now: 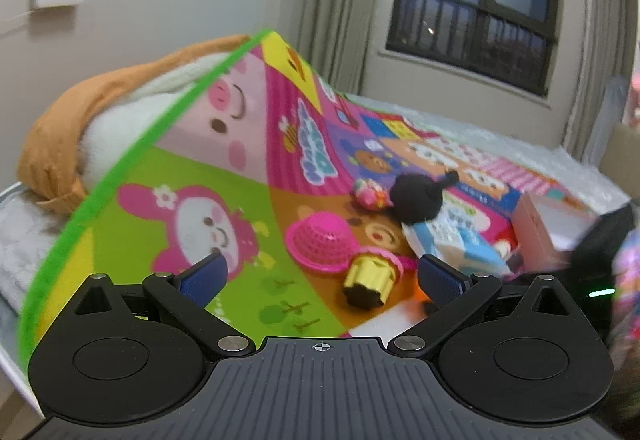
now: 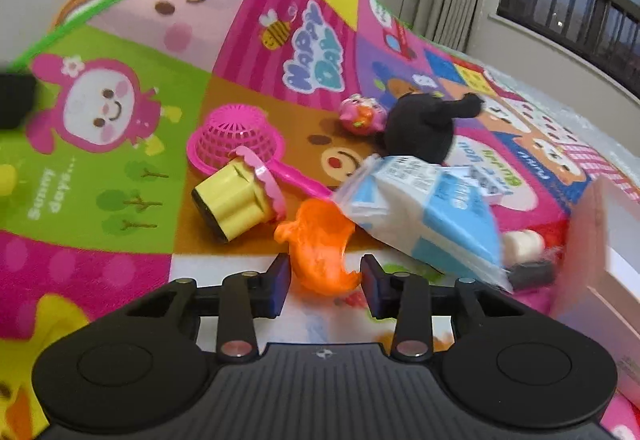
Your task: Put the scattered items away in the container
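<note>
Right hand-held gripper (image 2: 324, 282): jaws drawn in around the orange toy (image 2: 320, 244); the blue pads sit at its sides, contact looks made but is hard to confirm.
Why held so: gripped at its near end, so it can lift clear of the pile.
Left hand-held gripper (image 1: 320, 274): jaws wide, nothing between them, waiting above the play mat (image 1: 168, 167).
Container: pink-sided box (image 2: 600, 240) to the right of the right hand-held gripper.
Ahead: yellow cupcake toy (image 2: 236, 195), pink strainer (image 2: 236, 139), black plush (image 2: 420, 127).
In the way: blue-and-white pack (image 2: 432, 215) just right of the orange toy, between it and the box.
</note>
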`<state>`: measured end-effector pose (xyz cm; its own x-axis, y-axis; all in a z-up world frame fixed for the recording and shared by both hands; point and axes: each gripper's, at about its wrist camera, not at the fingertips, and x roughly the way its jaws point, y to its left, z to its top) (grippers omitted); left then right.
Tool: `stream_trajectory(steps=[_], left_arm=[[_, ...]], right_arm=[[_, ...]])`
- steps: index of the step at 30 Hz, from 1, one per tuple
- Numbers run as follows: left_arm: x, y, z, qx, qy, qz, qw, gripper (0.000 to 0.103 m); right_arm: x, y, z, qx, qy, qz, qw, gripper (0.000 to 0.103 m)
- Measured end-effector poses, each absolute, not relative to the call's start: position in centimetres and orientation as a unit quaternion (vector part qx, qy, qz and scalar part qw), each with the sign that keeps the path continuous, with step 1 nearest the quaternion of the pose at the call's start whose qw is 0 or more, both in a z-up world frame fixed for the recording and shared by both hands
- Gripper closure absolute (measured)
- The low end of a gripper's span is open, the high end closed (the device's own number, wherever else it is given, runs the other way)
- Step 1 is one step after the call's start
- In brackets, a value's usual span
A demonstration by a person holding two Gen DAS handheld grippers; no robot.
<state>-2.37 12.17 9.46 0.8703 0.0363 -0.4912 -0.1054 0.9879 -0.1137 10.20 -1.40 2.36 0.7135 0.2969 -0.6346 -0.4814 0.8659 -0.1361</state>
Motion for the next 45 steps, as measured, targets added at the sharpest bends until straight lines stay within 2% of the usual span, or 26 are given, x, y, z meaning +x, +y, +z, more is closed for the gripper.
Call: stream_trajectory(steps=[12, 15, 16, 19, 21, 22, 23, 27, 35, 39, 45], left_arm=[[5.5, 6.3, 4.8, 0.024, 0.320, 0.001, 0.947, 0.001], [7.7, 6.1, 4.1, 0.032, 0.343, 0.013, 0.939, 0.015], [8.3, 6.0, 3.7, 0.038, 0.349, 0.016, 0.936, 0.020], [9.3, 5.5, 2.8, 0.063, 0.357, 0.024, 0.932, 0.021], [9.5, 5.4, 2.3, 0.079, 0.357, 0.032, 0.930, 0.031], [9.4, 5.4, 2.2, 0.083, 0.355, 0.035, 0.931, 0.042], [9.2, 5.5, 2.2, 0.084, 0.352, 0.036, 0.931, 0.045], [7.4, 4.8, 3.4, 0.072, 0.339, 0.015, 0.938, 0.046], [1.6, -1.1, 6.2, 0.005, 0.281, -0.108, 0.953, 0.046], [-0.6, -3.7, 5.1, 0.002, 0.253, -0.135, 0.958, 0.046], [-3.3, -3.4, 2.5, 0.014, 0.272, -0.131, 0.953, 0.046]], right_arm=[[-1.3, -16.0, 2.7, -0.161, 0.305, 0.088, 0.934, 0.067], [-2.5, -18.0, 2.1, -0.138, 0.311, 0.067, 0.938, 0.065], [-2.8, -18.2, 2.1, -0.128, 0.309, 0.062, 0.940, 0.061], [-3.8, -19.0, 2.1, -0.101, 0.302, 0.059, 0.946, 0.048], [-4.0, -19.1, 2.1, -0.094, 0.298, 0.061, 0.948, 0.048], [-4.1, -19.1, 2.1, -0.094, 0.296, 0.062, 0.948, 0.048], [-4.1, -19.0, 2.1, -0.095, 0.295, 0.064, 0.949, 0.047], [-4.1, -18.9, 1.9, -0.097, 0.289, 0.064, 0.950, 0.041], [-3.8, -18.6, 0.9, -0.087, 0.296, 0.055, 0.950, 0.037], [-4.0, -18.4, 0.9, -0.095, 0.294, 0.046, 0.950, 0.033], [-4.4, -18.9, 1.3, -0.097, 0.287, 0.035, 0.952, 0.026]])
